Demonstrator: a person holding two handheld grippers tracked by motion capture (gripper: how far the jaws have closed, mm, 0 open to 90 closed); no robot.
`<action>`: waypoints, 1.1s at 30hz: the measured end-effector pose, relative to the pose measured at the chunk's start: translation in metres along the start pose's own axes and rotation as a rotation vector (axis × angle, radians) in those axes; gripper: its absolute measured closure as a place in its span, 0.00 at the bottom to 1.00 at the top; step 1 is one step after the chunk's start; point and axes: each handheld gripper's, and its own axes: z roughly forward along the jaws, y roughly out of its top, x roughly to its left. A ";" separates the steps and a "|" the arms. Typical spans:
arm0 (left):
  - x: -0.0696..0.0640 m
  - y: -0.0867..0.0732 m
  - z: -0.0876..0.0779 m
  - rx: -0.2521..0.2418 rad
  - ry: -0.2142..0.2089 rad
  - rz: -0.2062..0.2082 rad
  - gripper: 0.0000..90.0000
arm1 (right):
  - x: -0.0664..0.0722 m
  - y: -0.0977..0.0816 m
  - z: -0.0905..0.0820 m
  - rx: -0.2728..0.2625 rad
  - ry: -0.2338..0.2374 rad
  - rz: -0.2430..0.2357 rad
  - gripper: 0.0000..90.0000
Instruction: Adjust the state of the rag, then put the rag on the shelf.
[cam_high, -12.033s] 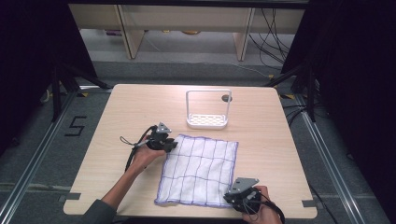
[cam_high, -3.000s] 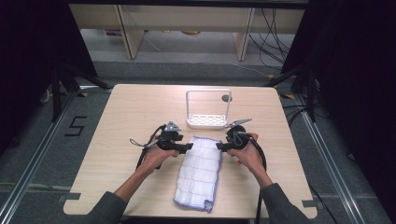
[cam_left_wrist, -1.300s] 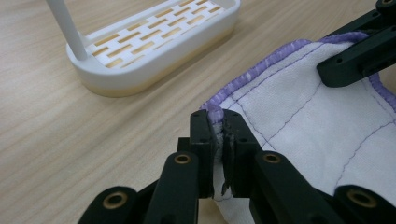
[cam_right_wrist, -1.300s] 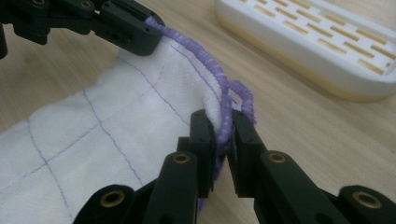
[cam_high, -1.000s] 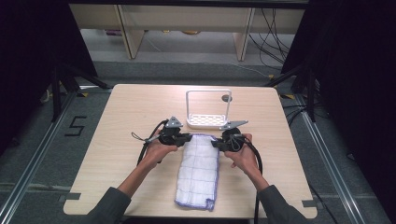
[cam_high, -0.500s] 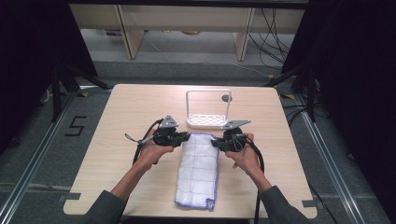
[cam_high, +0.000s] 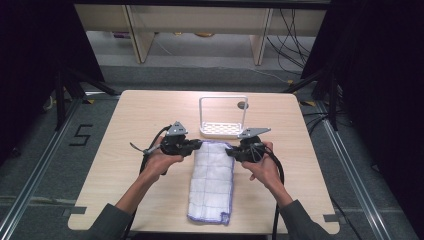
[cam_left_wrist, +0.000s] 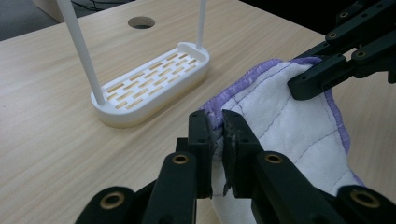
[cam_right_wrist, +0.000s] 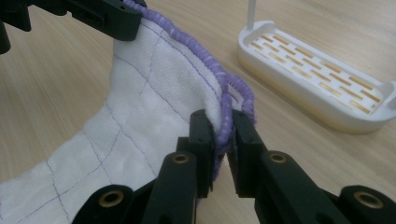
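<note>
Light wood-grain table (cam_high: 125, 150), rounded corners, notches in the near edge at both sides. Round hole (cam_high: 243, 105) through the top toward 12 o'clock. White slotted rack (cam_high: 223, 129) with thin upright frame standing just at 7 o'clock of that hole, flat on the wood. White quilted cloth (cam_high: 212, 185) with purple hem, folded to a long strip, running from just short of the rack toward 6 o'clock; near end lying flat, far end lifted off the surface.
</note>
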 end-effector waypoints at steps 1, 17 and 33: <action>0.000 0.000 0.000 0.000 0.000 0.000 0.91 | 0.001 0.000 -0.001 -0.003 0.009 0.001 0.90; -0.012 0.028 -0.025 -0.059 -0.009 0.032 0.91 | 0.010 0.018 -0.030 -0.057 0.013 -0.028 0.91; -0.027 0.097 -0.056 -0.079 0.008 0.083 0.92 | 0.017 0.060 -0.085 -0.175 -0.017 -0.091 0.91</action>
